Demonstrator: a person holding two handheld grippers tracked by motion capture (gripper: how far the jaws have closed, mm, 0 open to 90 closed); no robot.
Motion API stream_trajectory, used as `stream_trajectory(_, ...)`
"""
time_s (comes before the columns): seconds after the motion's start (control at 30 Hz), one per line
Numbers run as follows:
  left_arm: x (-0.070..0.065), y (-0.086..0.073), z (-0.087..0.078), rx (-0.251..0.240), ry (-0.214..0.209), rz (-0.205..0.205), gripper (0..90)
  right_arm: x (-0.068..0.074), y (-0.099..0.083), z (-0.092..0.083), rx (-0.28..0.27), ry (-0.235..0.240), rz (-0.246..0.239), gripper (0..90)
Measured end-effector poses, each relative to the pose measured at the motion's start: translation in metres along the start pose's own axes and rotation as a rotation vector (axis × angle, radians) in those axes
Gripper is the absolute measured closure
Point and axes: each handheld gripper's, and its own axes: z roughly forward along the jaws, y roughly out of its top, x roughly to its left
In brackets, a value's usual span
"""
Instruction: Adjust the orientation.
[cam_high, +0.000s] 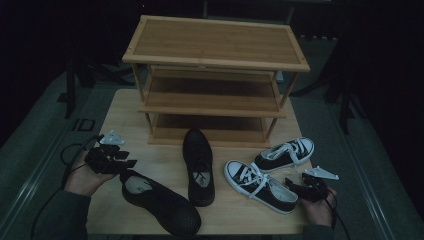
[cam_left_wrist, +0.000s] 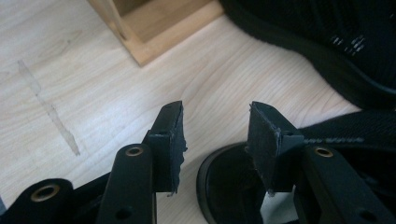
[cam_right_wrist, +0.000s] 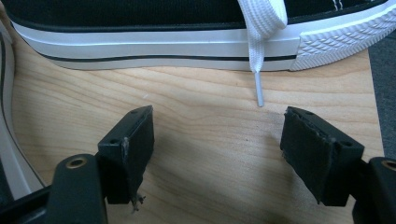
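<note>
Our left tongs stand open with nothing between the pads; in the left gripper view the jaws hang just over the heel rim of the near black shoe, not touching it. In the high view that shoe lies slantwise at the table's front left, its heel toward our left hand.

Our right tongs also stand wide open and hold nothing, hovering over bare table. Just ahead of them in the right gripper view runs the white sole of a black-and-white sneaker, with one lace tip dangling onto the wood.

In the high view that sneaker lies beside our right hand, its mate just behind it. A second black shoe lies in the middle, toe toward the wooden rack at the back.
</note>
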Motion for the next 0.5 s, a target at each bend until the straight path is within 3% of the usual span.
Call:
stream_trajectory(0.13,-0.0004,-0.0030,0.0018,0.009,-0.006,0.005,57.1,0.0000,0.0000,0.0000,0.000,0.000,0.000,25.8)
stream_trajectory(0.23,-0.0001,-0.0037,0.0026,0.015,-0.008,0.005,65.5,0.0000,0.0000,0.0000,0.000,0.000,0.000,25.8)
stream_trajectory(0.5,-0.0079,-0.0023,-0.0054,0.010,-0.029,0.027,62.5,0.0000,0.0000,0.0000,0.000,0.000,0.000,25.7)
